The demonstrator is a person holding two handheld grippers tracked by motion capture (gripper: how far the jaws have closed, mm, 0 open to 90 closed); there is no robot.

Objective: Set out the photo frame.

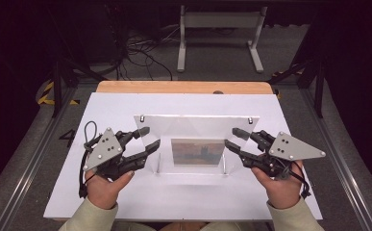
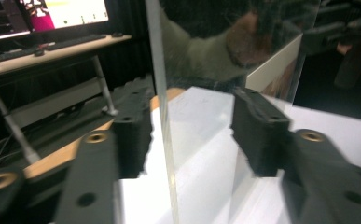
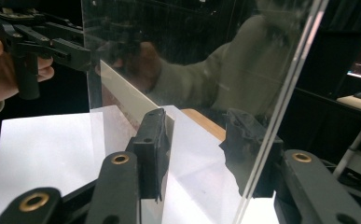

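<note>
Acrylic frame point(image 1: 195, 139) upright on white board point(image 1: 126, 202) | left gripper point(image 1: 144, 139) fingers apart | right gripper point(image 1: 235, 139) grips frame

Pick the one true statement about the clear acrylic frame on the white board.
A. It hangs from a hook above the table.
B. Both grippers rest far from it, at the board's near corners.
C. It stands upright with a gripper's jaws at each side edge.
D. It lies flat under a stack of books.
C: the clear acrylic frame stands on the white board, with the left gripper straddling its left edge and the right gripper straddling its right edge.
</note>
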